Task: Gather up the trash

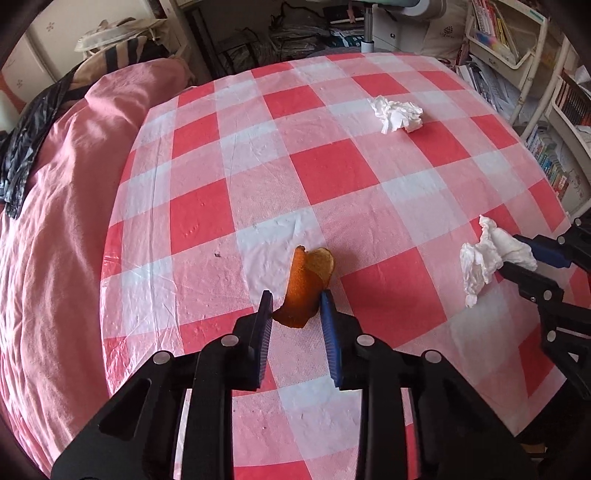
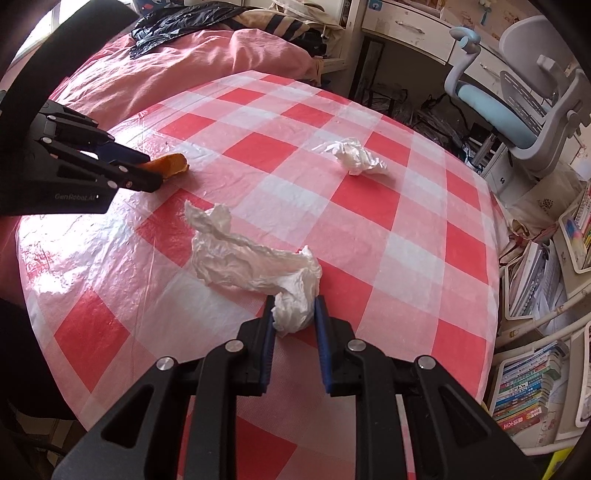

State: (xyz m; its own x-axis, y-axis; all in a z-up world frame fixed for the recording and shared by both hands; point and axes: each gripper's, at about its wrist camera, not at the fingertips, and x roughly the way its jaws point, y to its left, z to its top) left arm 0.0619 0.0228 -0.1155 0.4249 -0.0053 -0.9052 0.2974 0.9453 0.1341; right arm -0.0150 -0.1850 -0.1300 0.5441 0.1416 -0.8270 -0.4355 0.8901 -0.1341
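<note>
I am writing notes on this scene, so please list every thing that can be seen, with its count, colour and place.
orange peel: one, orange, on the table between the left gripper's fingers.
held tissue: one, white, crumpled, its end clamped in the right gripper.
loose tissue: one, white, crumpled, far part of the table, apart from both grippers.
tablecloth: one, red and white checks, covers the table.
bedspread: one, pink, beside the table.
plastic bag: one, black, on the bedspread.
desk chair: one, grey and blue, by the desk.
books: many, mixed colours, on white shelves.
left gripper: one, black with blue pads.
right gripper: one, black with blue pads.
</note>
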